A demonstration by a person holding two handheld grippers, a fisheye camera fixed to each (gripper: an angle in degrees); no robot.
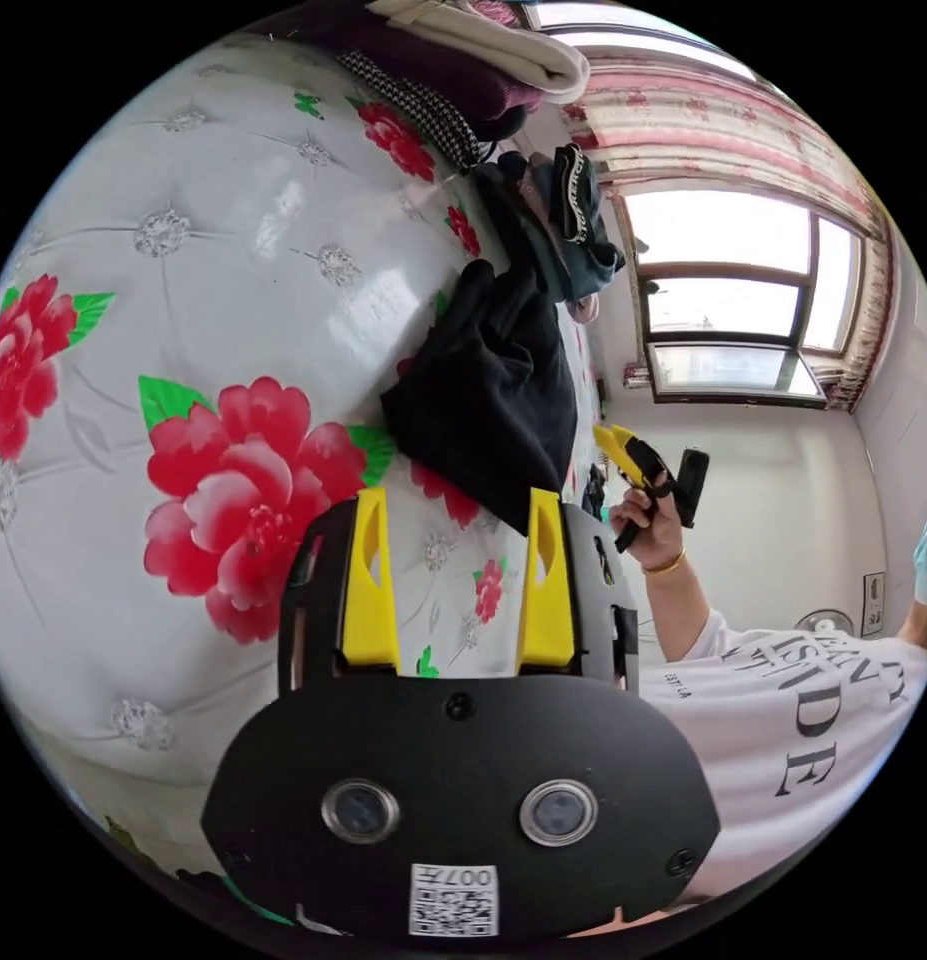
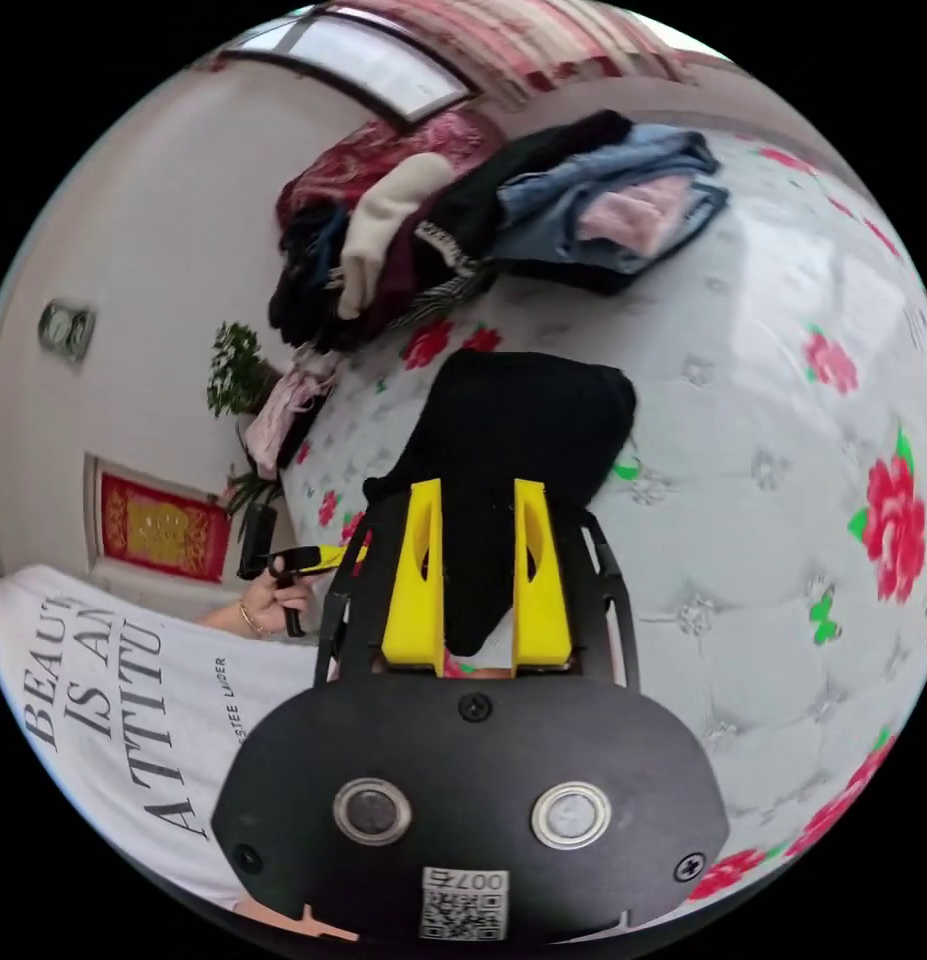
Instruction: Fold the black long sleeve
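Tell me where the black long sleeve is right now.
The black long sleeve lies bunched on the floral bed cover, just ahead of the right gripper, short of the clothes pile.

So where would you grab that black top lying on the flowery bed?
Probably at the black long sleeve's near edge, coming in low from the person's side. It lies bunched and flat on the bed, and that edge already sits between the right gripper's open jaws.

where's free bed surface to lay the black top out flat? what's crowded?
Free: the floral mattress beside the folded black long sleeve, on the side away from the person, and the patch around the open left gripper. Crowded: the clothes pile and jeans heap past the garment, towards the window.
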